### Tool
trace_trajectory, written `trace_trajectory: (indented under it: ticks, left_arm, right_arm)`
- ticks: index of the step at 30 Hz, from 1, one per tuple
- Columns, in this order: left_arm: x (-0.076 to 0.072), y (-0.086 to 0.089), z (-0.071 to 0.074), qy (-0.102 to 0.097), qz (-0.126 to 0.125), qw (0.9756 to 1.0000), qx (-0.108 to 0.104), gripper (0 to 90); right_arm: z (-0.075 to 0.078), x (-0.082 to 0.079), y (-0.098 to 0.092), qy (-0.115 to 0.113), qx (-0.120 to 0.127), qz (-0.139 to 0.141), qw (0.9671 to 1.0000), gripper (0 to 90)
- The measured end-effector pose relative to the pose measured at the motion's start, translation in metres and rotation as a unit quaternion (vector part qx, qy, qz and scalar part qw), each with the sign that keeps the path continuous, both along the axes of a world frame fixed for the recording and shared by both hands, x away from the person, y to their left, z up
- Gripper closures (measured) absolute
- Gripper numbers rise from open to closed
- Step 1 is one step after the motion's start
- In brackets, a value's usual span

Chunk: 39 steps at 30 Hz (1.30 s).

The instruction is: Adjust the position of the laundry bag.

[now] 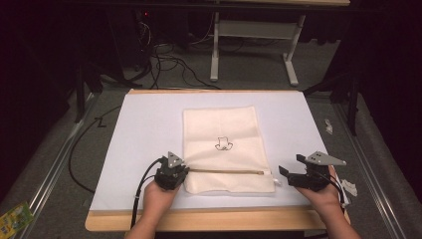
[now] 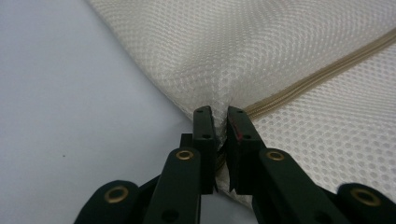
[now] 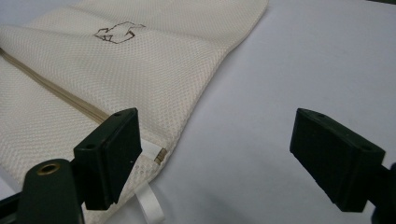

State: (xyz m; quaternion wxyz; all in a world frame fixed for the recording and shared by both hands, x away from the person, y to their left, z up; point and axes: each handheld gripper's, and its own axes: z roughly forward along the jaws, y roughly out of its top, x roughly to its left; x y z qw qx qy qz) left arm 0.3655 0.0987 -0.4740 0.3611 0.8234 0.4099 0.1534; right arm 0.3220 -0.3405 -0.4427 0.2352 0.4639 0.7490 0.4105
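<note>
- On the white mat (image 1: 144, 129), high view: mesh laundry bag (image 1: 221, 124) lies flat; left gripper (image 1: 180, 172) and right gripper (image 1: 287, 175) flank its near edge.
- Left gripper view: jaws clenched on mesh beside the zipper (image 2: 322, 77), probably anchoring the bag.
- Right gripper view: jaws spread, nothing held, by the white pull tab (image 3: 150, 203), likely the next grab.

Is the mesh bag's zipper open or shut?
Shut: the zipper runs as one closed line across the mesh bag, its pull at the end.
</note>
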Motion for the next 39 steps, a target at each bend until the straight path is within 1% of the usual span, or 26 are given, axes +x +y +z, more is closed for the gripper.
trace_trajectory:
  ticks: [5,9,11,14,15,18,19,20,21,22,24,25,26,27,28,30,31,32,33,34,35,36,37,38,39]
  left_arm:
    - [0.000,-0.002,-0.001,0.001,-0.008,0.9999,-0.007,82.8]
    - [0.002,-0.006,-0.002,0.001,-0.016,0.9998,-0.008,82.5]
    - [0.003,-0.008,-0.002,-0.001,-0.017,0.9998,-0.008,82.4]
    - [0.004,-0.014,-0.003,-0.007,-0.027,0.9996,-0.003,82.3]
    - [0.004,-0.016,-0.003,-0.011,-0.031,0.9995,0.001,82.3]
    - [0.004,-0.019,-0.003,-0.017,-0.031,0.9994,0.003,82.0]
    - [0.004,-0.019,-0.003,-0.017,-0.031,0.9994,0.003,81.8]
    - [0.005,-0.019,-0.004,-0.016,-0.031,0.9994,0.001,81.8]
    - [0.005,-0.019,-0.004,-0.017,-0.032,0.9993,0.001,81.4]
    - [0.005,-0.019,-0.004,-0.018,-0.033,0.9993,0.001,81.4]
    - [0.005,-0.019,-0.004,-0.018,-0.032,0.9993,0.002,81.3]
    - [0.005,-0.019,-0.004,-0.019,-0.033,0.9993,0.002,81.3]
    - [0.005,-0.020,-0.004,-0.020,-0.032,0.9993,0.003,81.3]
    - [0.005,-0.020,-0.004,-0.020,-0.032,0.9993,0.004,81.3]
    - [0.005,-0.020,-0.004,-0.020,-0.031,0.9993,0.002,81.3]
    - [0.006,-0.020,-0.005,-0.020,-0.031,0.9993,0.001,81.3]
    - [0.005,-0.020,-0.005,-0.020,-0.031,0.9993,0.001,81.3]
    - [0.005,-0.020,-0.005,-0.020,-0.031,0.9993,0.001,81.3]
    - [0.005,-0.020,-0.005,-0.020,-0.031,0.9993,0.001,81.2]
    - [0.005,-0.020,-0.004,-0.020,-0.031,0.9993,0.002,81.2]
    - [0.005,-0.020,-0.004,-0.020,-0.031,0.9993,0.002,81.1]
    - [0.005,-0.020,-0.004,-0.020,-0.031,0.9993,0.001,81.2]
    - [0.005,-0.020,-0.004,-0.020,-0.031,0.9993,0.001,81.3]
    - [0.006,-0.020,-0.004,-0.015,-0.031,0.9994,-0.002,81.6]
    - [0.006,-0.020,-0.004,-0.015,-0.031,0.9994,-0.002,81.8]
  right_arm:
    - [0.001,-0.001,0.000,-0.001,0.003,-0.002,1.0000,19.5]
    - [0.001,-0.004,-0.003,-0.004,0.006,-0.008,0.9999,21.5]
    - [0.001,-0.004,-0.004,-0.001,0.007,-0.011,0.9999,21.6]
    - [0.000,-0.007,-0.006,-0.004,0.005,-0.011,0.9999,23.2]
    - [0.000,-0.008,-0.006,-0.001,0.007,-0.013,0.9999,23.7]
    - [-0.001,-0.009,-0.007,-0.004,0.006,-0.011,0.9999,27.1]
    - [-0.001,-0.009,-0.007,-0.004,0.006,-0.011,0.9999,27.1]
    - [-0.001,-0.009,-0.006,-0.001,0.007,-0.010,0.9999,29.4]
    - [-0.003,-0.009,-0.004,0.006,0.003,-0.014,0.9999,42.8]
    - [-0.004,-0.008,-0.004,0.008,0.002,-0.013,0.9999,46.6]
    - [-0.007,-0.005,-0.001,0.014,0.002,-0.013,0.9998,57.2]
    - [-0.008,-0.003,0.000,0.020,0.003,-0.013,0.9997,61.7]
    - [-0.010,0.000,0.002,0.024,0.004,-0.013,0.9996,64.8]
    - [-0.011,0.003,0.004,0.033,0.009,-0.016,0.9993,67.2]
    - [-0.013,0.008,0.006,0.035,0.005,-0.016,0.9992,69.8]
    - [-0.016,0.016,0.011,0.050,0.005,-0.020,0.9985,72.1]
    - [-0.018,0.020,0.013,0.056,0.006,-0.017,0.9983,71.9]
    - [-0.020,0.023,0.017,0.068,0.006,-0.019,0.9975,70.5]
    - [-0.020,0.023,0.017,0.068,0.006,-0.019,0.9975,70.5]
    - [-0.028,0.027,0.022,0.098,-0.006,-0.010,0.9951,65.8]
    - [-0.028,0.027,0.022,0.098,-0.006,-0.010,0.9951,65.8]
    - [-0.031,0.026,0.024,0.104,-0.008,-0.008,0.9945,69.2]
    - [-0.031,0.026,0.024,0.107,-0.008,-0.008,0.9942,71.9]
    - [-0.031,0.025,0.024,0.109,-0.013,-0.009,0.9939,75.0]
    - [-0.031,0.025,0.024,0.109,-0.013,-0.009,0.9939,75.0]
